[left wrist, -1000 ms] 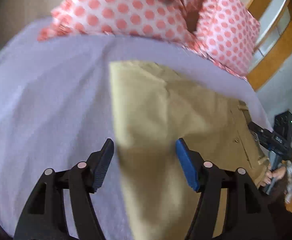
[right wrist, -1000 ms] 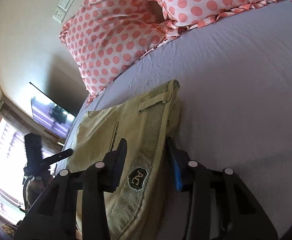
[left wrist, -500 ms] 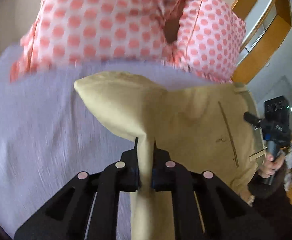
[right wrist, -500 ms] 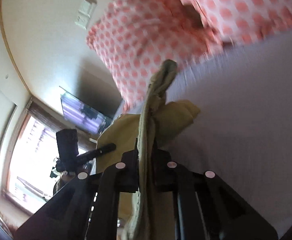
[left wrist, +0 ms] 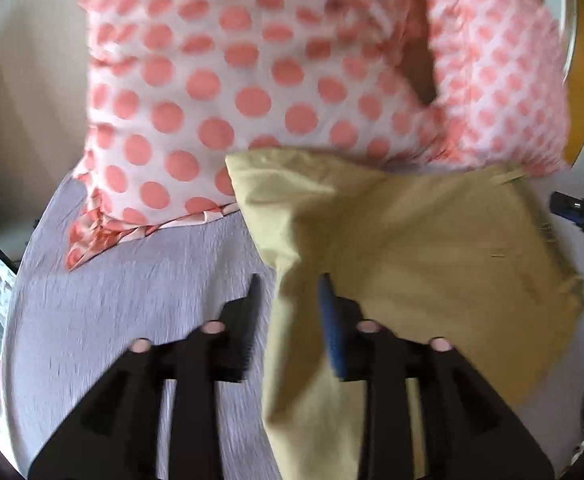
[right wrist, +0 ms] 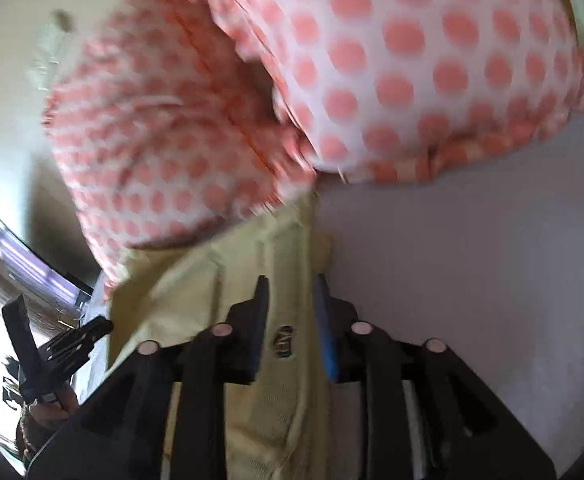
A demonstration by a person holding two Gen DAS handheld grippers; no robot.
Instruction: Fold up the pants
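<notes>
Khaki pants (left wrist: 412, 248) lying on the lilac bed (left wrist: 132, 300), far edge pushed up against the polka-dot pillows (left wrist: 232, 92).

Left tongs (left wrist: 290, 292) parted, straddling a raised ridge of cloth at the near left corner of the fold; no squeeze on it, as far as the blur allows. Right tongs (right wrist: 290, 300) likewise parted, astride the ribbed waistband with the small dark badge (right wrist: 284, 342) lying between the fingers.

Key relation: cloth runs straight ahead of both tongs, away toward the pillows, long axis roughly in line with the fingers in each view. Bulk of the garment spreads to the right of the left tongs and to the left of the right tongs, so the pants sit between the two hands, each at one near corner. Neither hand clearly nearer; both right on the fabric.

Look of the garment: doubled over, a broad flat panel with a few soft creases, belt loop and seam showing at the far right edge, left edge fairly straight. Probably one fold laid and being let go; a further fold or smoothing likely wanted. Risk: corner dragged askew on pulling out.
</notes>
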